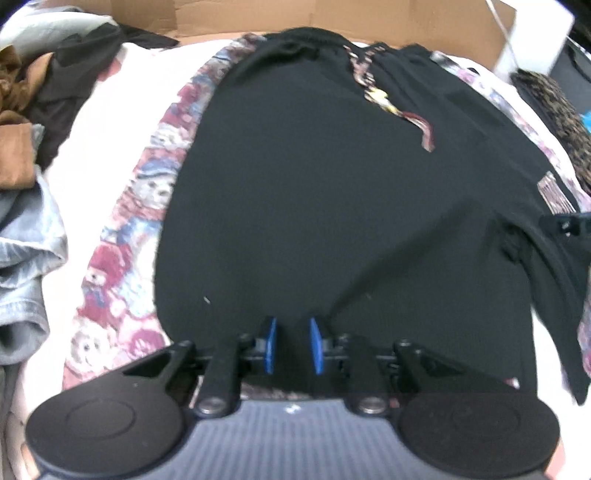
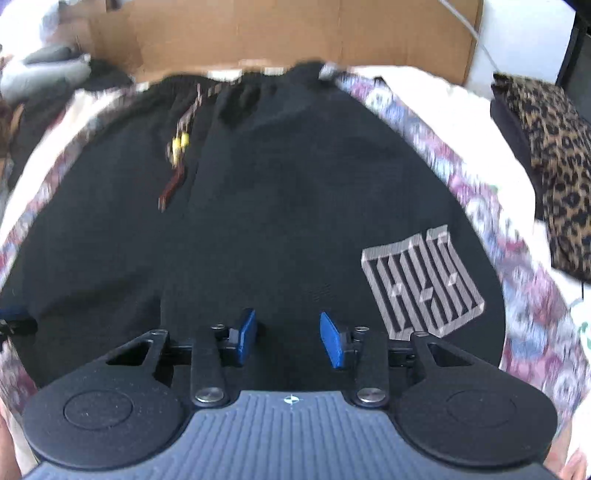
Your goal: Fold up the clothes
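Looking from our own end outward, we find the left gripper (image 1: pixel 291 345) with its blue pads a narrow gap apart and the right gripper (image 2: pixel 288 341) spread wider; both hover over the near hem of the black garment (image 1: pixel 314 192), and as far as we can tell neither pinches any cloth, though whether the pads brush the fabric is hidden. Beyond them the garment lies spread mostly flat on the teddy-bear blanket (image 1: pixel 147 192), its striped logo (image 2: pixel 423 282) facing up near the right gripper and a fold or sleeve (image 1: pixel 546 280) doubled over at its right edge. We judge the folding to be somewhere midway: laid out, perhaps one side turned in, not yet a compact stack. Farther off sit the leopard-print cloth (image 2: pixel 554 166), a heap of other clothes (image 1: pixel 26 206) and the cardboard (image 2: pixel 295 33).
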